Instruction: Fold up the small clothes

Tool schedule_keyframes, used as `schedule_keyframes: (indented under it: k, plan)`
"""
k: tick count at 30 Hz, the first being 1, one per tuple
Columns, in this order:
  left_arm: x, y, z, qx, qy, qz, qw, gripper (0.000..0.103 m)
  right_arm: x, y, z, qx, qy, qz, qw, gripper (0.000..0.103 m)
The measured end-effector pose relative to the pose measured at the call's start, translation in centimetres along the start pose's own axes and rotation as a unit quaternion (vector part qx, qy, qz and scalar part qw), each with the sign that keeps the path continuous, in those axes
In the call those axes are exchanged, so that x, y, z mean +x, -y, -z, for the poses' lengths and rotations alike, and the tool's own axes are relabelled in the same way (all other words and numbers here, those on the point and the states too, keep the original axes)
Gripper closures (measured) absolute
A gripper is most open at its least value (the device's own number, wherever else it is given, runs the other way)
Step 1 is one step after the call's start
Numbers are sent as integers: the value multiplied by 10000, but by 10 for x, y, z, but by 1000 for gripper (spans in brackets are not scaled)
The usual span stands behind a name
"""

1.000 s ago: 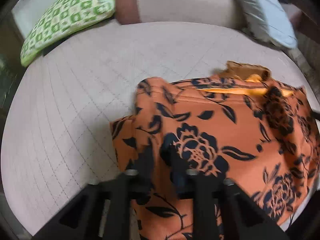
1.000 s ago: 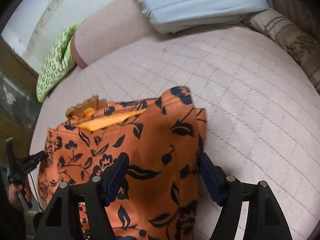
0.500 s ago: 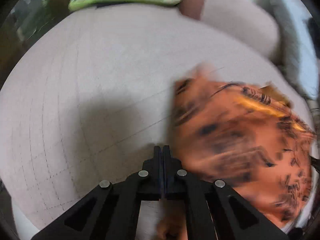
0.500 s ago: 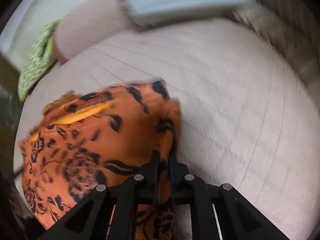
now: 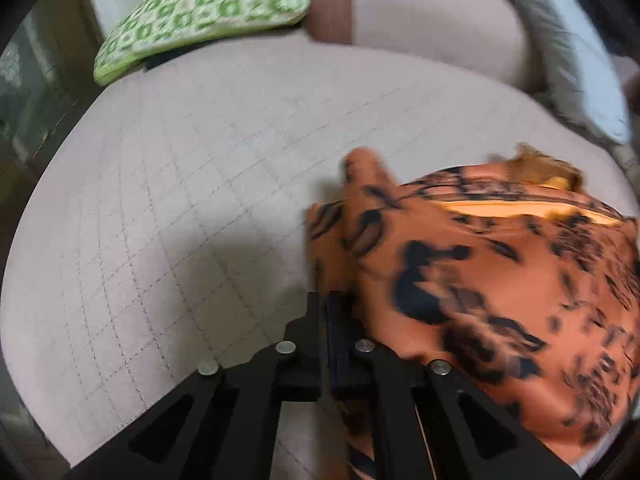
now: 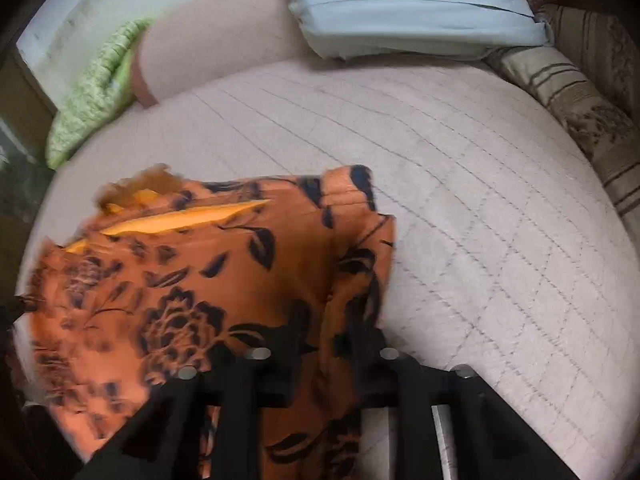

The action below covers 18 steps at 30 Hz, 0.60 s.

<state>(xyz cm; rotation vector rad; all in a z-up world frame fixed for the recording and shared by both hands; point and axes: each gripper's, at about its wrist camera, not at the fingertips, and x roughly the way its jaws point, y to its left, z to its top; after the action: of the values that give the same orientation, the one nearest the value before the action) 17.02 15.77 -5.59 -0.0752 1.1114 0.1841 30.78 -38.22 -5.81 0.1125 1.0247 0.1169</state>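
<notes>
While gripping garment [image 6: 224,280] on bed [image 6: 460,200]: right tool [image 6: 328,332] narrowed from wide, pinched its right edge; left tool [image 5: 325,308] shut at its left edge, fabric uncertain. Ready to lift for folding.

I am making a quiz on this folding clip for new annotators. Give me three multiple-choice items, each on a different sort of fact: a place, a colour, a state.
1. Where does the green patterned cushion lie?
A. at the bed's far left corner
B. on the garment
C. beside the striped cushion

2. The garment's print is
A. white on blue
B. black on orange
C. red on grey

3. The right gripper is
A. wide open over bare bedspread
B. out of view
C. closed on a fold of the garment

Answers:
1 A: the green patterned cushion sits far left.
2 B: the garment shows black flowers on orange.
3 C: the right gripper pinches the cloth.
</notes>
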Motion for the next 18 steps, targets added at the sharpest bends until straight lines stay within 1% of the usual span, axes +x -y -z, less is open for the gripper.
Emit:
schedule_keyframes:
  k: [1, 2, 3, 4, 5, 6, 7, 8, 10, 11, 12, 13, 14, 15, 16, 17, 18]
  plan:
    - [8, -9, -2, -273, -83, -128, 9995, 102, 0, 12, -1, 370, 44, 46, 9993, 83]
    - [11, -21, -1, -576, -119, -156, 9981, 102, 2, 20, 0, 609, 30, -20, 9981, 83]
    - [11, -29, 2, -901, -71, -186, 9957, 102, 3, 28, 2, 908, -54, -184, 9957, 78]
    - [6, -38, 5, -1061, -46, -132, 9943, 102, 4, 30, 3, 965, -142, -207, 9950, 65]
    - [1, -42, 7, -1095, -26, -65, 9940, 102, -2, 27, 4, 843, -110, -109, 9963, 56]
    - [-7, -45, 11, -1136, 38, 53, 9935, 102, -10, 25, 4, 746, 2, 3, 9972, 37]
    - [-24, -51, 18, -1224, 209, 219, 9920, 102, -18, 22, 4, 692, 136, 96, 9975, 34]
    - [-38, -52, 23, -1278, 384, 340, 9905, 102, -29, 20, 2, 687, 294, 124, 9971, 34]
    - [-69, -46, 34, -1268, 721, 655, 9871, 102, -56, 10, -5, 686, 680, -60, 9953, 34]
    - [-82, -36, 38, -1185, 926, 880, 9847, 99, -69, 0, -9, 529, 851, -331, 9944, 34]
    - [-94, -24, 44, -1051, 1094, 1079, 9825, 86, -75, -24, -15, 195, 933, -666, 9932, 34]
    - [-105, -7, 54, -746, 1244, 1295, 9809, 78, -74, -56, -19, -286, 832, -973, 9914, 34]
    - [-104, 4, 54, -521, 1262, 1318, 9818, 66, -73, -76, -19, -630, 696, -1148, 9889, 34]
    - [-100, 16, 58, -311, 1258, 1259, 9836, 66, -66, -107, -20, -1188, 524, -1319, 9827, 34]
    - [-92, 26, 58, -126, 1191, 1192, 9856, 66, -58, -128, -19, -1562, 437, -1304, 9781, 34]
    - [-82, 32, 56, 1, 999, 1104, 9889, 68, -38, -157, -20, -1969, 208, -1200, 9728, 35]
    - [-74, 35, 53, 70, 790, 1029, 9915, 75, -22, -170, -21, -2061, 28, -1132, 9720, 35]
